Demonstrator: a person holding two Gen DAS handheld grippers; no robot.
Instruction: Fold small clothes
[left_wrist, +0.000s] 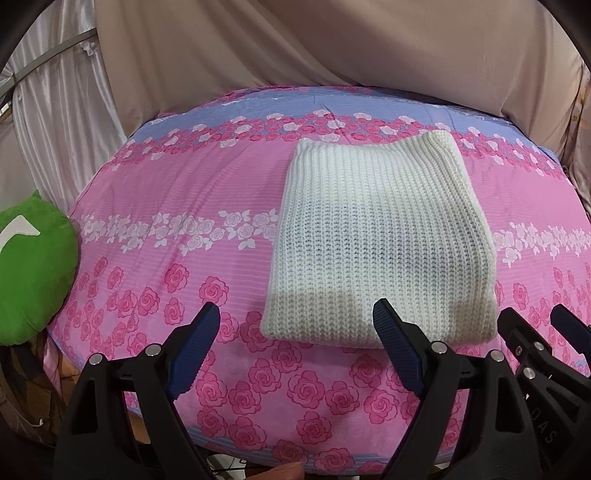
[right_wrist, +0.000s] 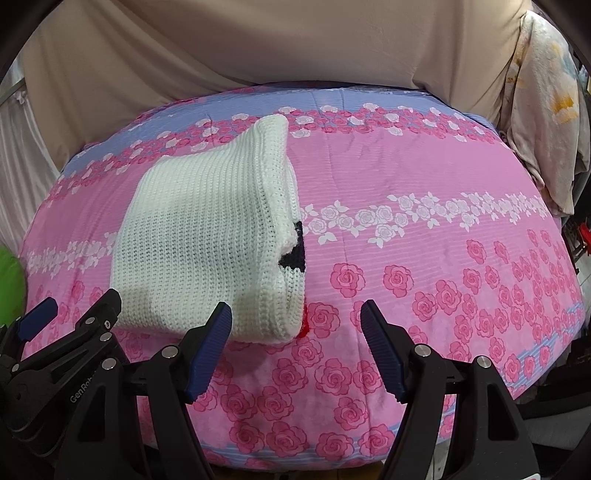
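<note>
A folded white knitted garment (left_wrist: 380, 240) lies flat on the pink rose-print bedcover (left_wrist: 166, 206). In the right wrist view the garment (right_wrist: 207, 236) shows a black patch (right_wrist: 297, 254) and a bit of red (right_wrist: 303, 326) at its right edge. My left gripper (left_wrist: 295, 325) is open and empty, just in front of the garment's near edge. My right gripper (right_wrist: 295, 321) is open and empty, near the garment's near right corner. Each gripper shows at the edge of the other's view: the right one (left_wrist: 546, 332) and the left one (right_wrist: 70, 314).
A green plush cushion (left_wrist: 29, 269) sits at the bed's left edge. Beige drapes (left_wrist: 332, 44) hang behind the bed. A pale floral cloth (right_wrist: 543, 110) hangs at the right. The bedcover (right_wrist: 424, 240) stretches right of the garment.
</note>
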